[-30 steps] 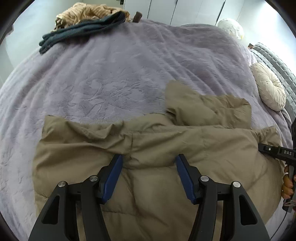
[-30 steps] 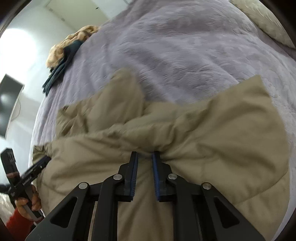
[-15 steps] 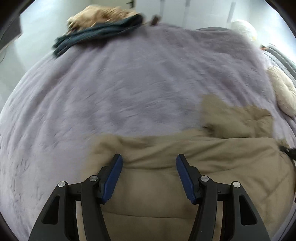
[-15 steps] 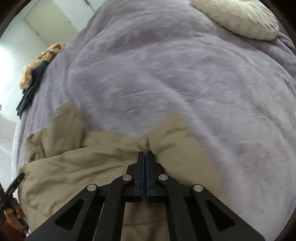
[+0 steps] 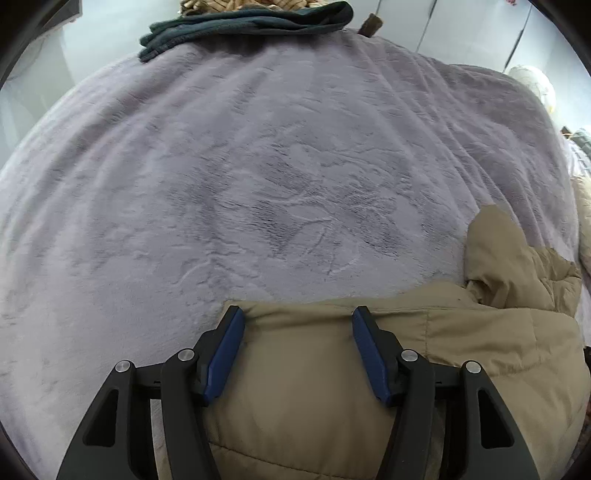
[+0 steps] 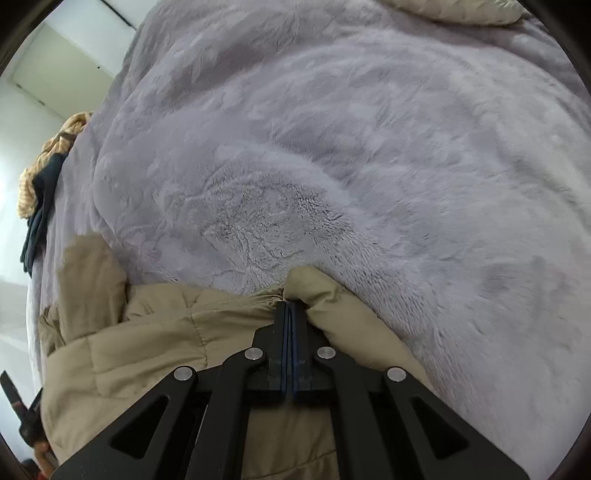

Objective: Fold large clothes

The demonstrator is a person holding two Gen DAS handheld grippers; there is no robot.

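Most of both views was taken up by the blanket [image 5: 258, 177], a grey-lilac plush spread over a bed. On its near edge lay the coat [image 5: 461, 350], a tan padded one, with a rumpled part sticking up at its far right in the left view. Far off, at the blanket's far edge, sat a pile of clothes [image 5: 243, 18] (dark teal over a tan knit). A cushion [image 6: 454, 9] showed at the far right in the right view.

The left gripper [image 5: 295, 350] stood with its jaws apart, straddling the coat's far hem at its left corner; the blue pads did not visibly press on the cloth. The right gripper [image 6: 290, 321] had its jaws pressed together on a pinch of the coat's hem, the fabric puckering around the tips.

Judging from this, the fold was at its gripping stage. The risk was lopsidedness: with only one side held, a lift would drag the coat askew. The padded cloth looked slippery and thick, so the thin pinch on the right might pull free under the coat's weight.
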